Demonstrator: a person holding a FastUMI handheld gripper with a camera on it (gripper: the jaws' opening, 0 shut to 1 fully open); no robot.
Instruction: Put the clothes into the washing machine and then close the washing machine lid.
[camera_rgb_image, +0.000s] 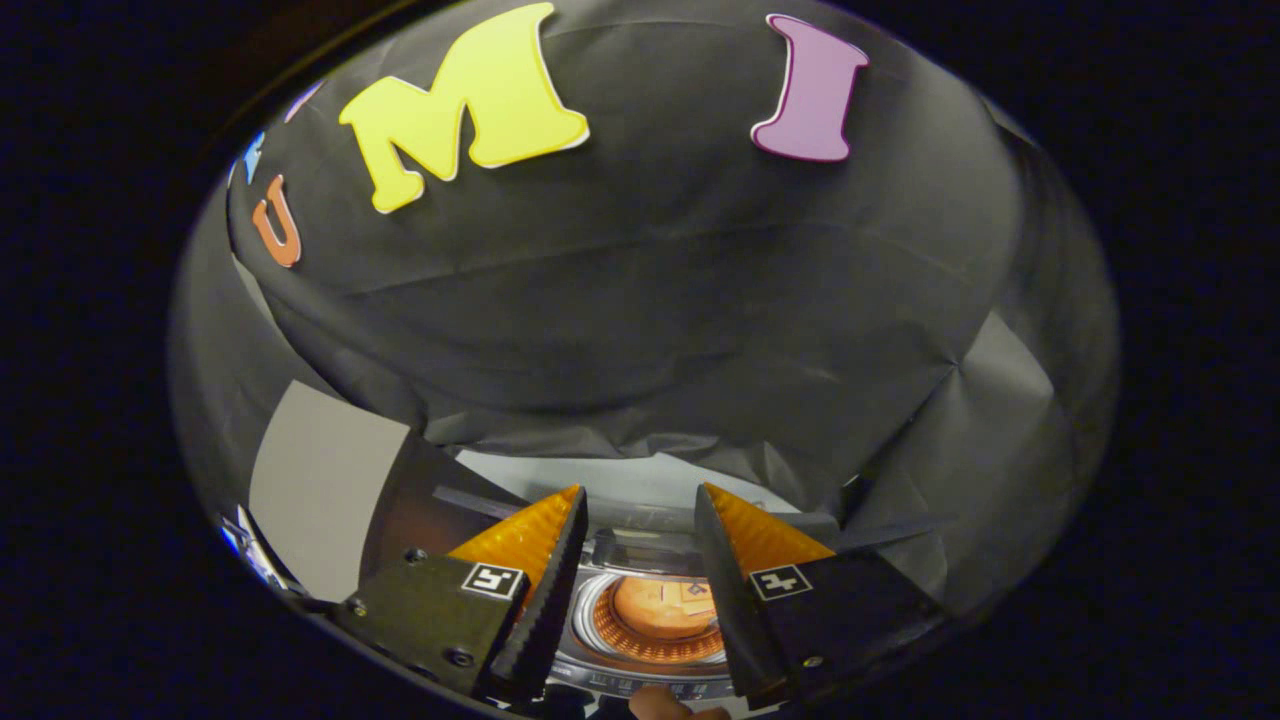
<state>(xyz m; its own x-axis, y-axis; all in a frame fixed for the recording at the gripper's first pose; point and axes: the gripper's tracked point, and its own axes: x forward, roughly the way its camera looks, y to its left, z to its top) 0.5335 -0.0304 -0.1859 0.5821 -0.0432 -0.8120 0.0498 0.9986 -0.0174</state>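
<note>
My gripper (640, 505) is open, with nothing held between its fingers. Below and between the fingers I look down onto the top of a washing machine (640, 545). Its round drum opening (662, 620) with a shiny rim is lit orange inside. Orange cloth (668, 605) seems to lie in the drum, though I cannot tell it apart from the drum's glow. Whether the lid stands up or lies down I cannot tell.
Black cloth wall (640, 330) hangs close behind the machine. A pale grey panel (320, 480) stands to the left of the left finger. A fingertip of a person's hand (662, 706) shows just under the drum, near the machine's front.
</note>
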